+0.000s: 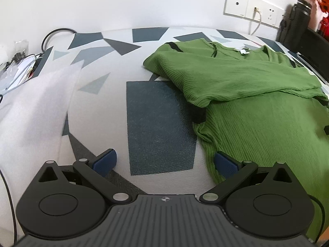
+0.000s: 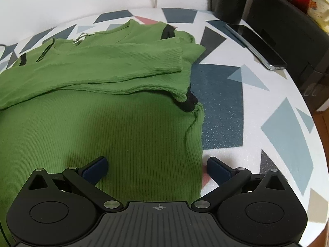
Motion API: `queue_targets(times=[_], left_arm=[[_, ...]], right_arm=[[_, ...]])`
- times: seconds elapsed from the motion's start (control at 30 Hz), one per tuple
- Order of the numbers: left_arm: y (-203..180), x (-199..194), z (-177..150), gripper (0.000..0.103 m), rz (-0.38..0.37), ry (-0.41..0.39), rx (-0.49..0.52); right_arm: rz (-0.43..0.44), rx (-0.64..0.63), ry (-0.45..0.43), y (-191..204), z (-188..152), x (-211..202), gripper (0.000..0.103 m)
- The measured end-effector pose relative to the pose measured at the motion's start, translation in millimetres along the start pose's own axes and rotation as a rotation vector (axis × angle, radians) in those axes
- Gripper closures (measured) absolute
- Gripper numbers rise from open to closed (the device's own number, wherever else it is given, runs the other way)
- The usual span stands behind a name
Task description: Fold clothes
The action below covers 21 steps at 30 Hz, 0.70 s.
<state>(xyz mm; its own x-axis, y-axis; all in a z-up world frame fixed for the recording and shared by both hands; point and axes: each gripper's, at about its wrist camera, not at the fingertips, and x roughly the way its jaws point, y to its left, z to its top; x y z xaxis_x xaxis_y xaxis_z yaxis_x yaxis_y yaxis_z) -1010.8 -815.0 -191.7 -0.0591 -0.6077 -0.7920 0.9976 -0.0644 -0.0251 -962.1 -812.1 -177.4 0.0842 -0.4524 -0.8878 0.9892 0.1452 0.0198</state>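
I'm holding both grippers, left & right, w/ fingers spread wide, gripping nothing. Green sweater is looking soft, light, floppy; I'm judging the bottom hem corners best to pinch.

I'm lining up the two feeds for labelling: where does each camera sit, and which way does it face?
Left wrist view: sits on the left gripper, facing the wall across the patterned table along the green sweater's left edge; both open fingers show.
Right wrist view: sits on the right gripper, facing the same way over the sweater's right edge, past a phone; both open fingers show.
Shared: sweater, table, wall sockets.
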Motion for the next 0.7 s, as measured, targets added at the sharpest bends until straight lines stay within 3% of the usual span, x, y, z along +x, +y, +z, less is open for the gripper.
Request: queue_targets(times=[0.33, 0.47, 0.7], left_arm=[[-6.7, -7.2, -2.3, 0.000, 0.030, 0.018, -0.134], [-11.0, -12.9, -9.0, 0.000, 0.041, -0.014, -0.213], [-25.0, -17.8, -16.6, 0.000, 0.078, -0.036, -0.250]], right_arm=[[0.086, -0.136, -0.018, -15.1, -3.2, -4.4, 0.001], [0.068, -0.111, -0.039, -39.6, -7.3, -8.5, 0.001], [0.058, -0.044, -0.077, -78.7, -12.2, -6.7, 0.001]])
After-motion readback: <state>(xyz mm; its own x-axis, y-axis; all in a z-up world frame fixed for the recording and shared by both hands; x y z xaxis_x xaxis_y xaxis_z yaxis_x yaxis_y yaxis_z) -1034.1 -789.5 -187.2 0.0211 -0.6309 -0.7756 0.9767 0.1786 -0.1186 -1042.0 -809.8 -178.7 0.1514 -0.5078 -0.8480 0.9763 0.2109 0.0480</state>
